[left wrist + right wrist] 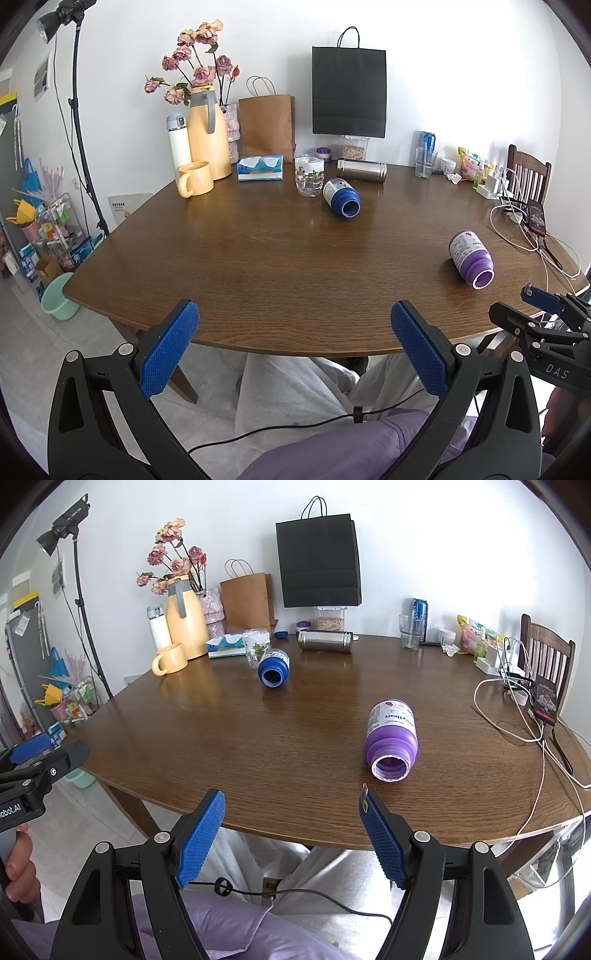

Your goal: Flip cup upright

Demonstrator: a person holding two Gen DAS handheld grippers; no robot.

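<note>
A purple cup-like bottle (391,738) lies on its side on the brown table (295,738), mouth towards me; it also shows in the left wrist view (471,259). A blue one (274,667) lies on its side farther back, also seen in the left wrist view (341,198). My right gripper (291,801) is open and empty, at the table's near edge just short of the purple bottle. My left gripper (295,314) is open and empty at the near edge, left of the right gripper (532,306).
Along the back stand a yellow mug (195,179), yellow jug (207,136), white flask (178,142), tissue box (260,167), clear cup (309,175), a steel flask on its side (362,170), a glass (424,162) and paper bags. Cables and a phone (546,700) lie at right.
</note>
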